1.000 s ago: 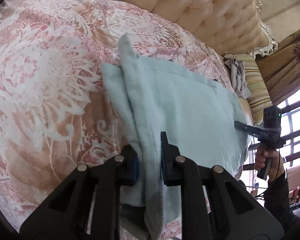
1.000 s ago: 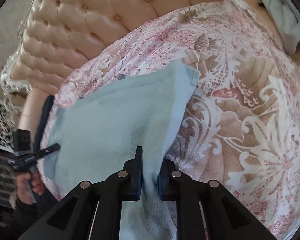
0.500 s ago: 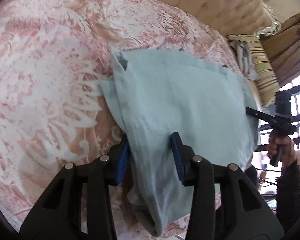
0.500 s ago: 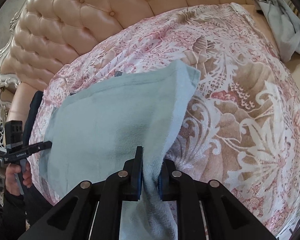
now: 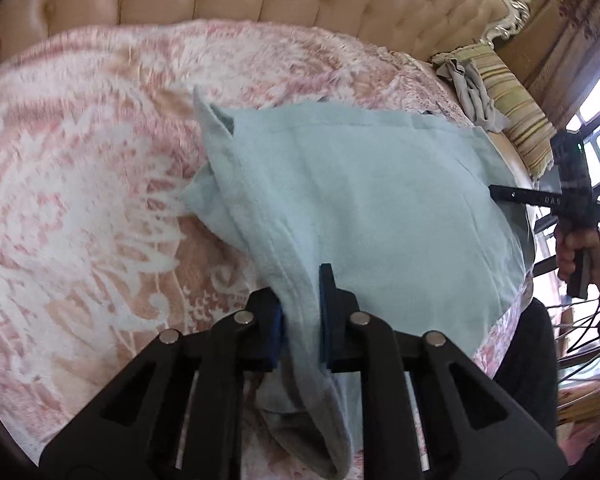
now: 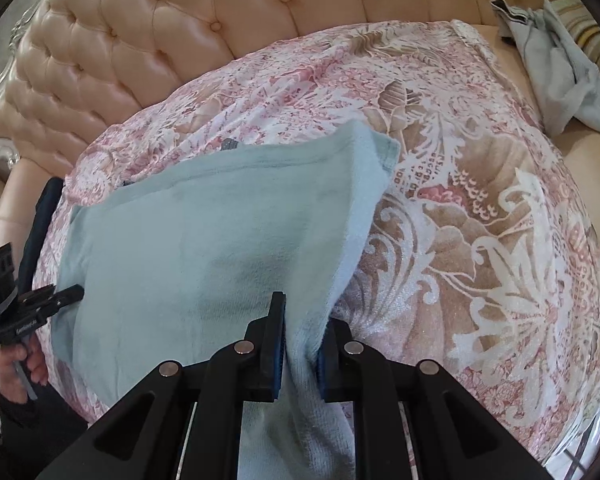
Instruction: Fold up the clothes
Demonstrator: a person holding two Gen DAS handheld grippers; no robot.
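Across the pink patterned bedspread (image 5: pixel 80 200), from 6 o'clock up toward 12 in both wrist views: pale blue garment (image 5: pixel 360 208), mostly flat, near edge lifted off the bed. Looks like soft brushed or terry cotton; judged light, limp, slightly grippy, not fragile. Likely to sag between the two pinch points, so best carried with both ends moving together and kept lightly taut.

Left gripper (image 5: pixel 298 292), at 6 o'clock of own view: jaws just closed in, now pinching a bunched, doubled strip of hem, with a loop of cloth hanging below the pads toward 6. Right gripper (image 6: pixel 305 316), at 6 o'clock of own view: pressed tight on the opposite near corner, a thick roll of fabric squeezed between the blue pads. Each also visible to the other: right one at 3 o'clock of the left view, left one at 8 o'clock of the right view, both at the garment's side edges.

Best held where held now: on the hemmed near corners, where stitching and doubled layers give the pads something to bite. Worth taking every layer deep between the pads; a shallow pinch could let the lower layer slide free. Better avoided: mid-panel single layer, likely to tent and wrinkle. At 11 o'clock of the left view, far corner flipped upward, needing smoothing for a clean fold.

Well apart at 1 o'clock: grey clothes (image 5: pixel 472 92) heaped on a striped pillow (image 5: pixel 516 128)
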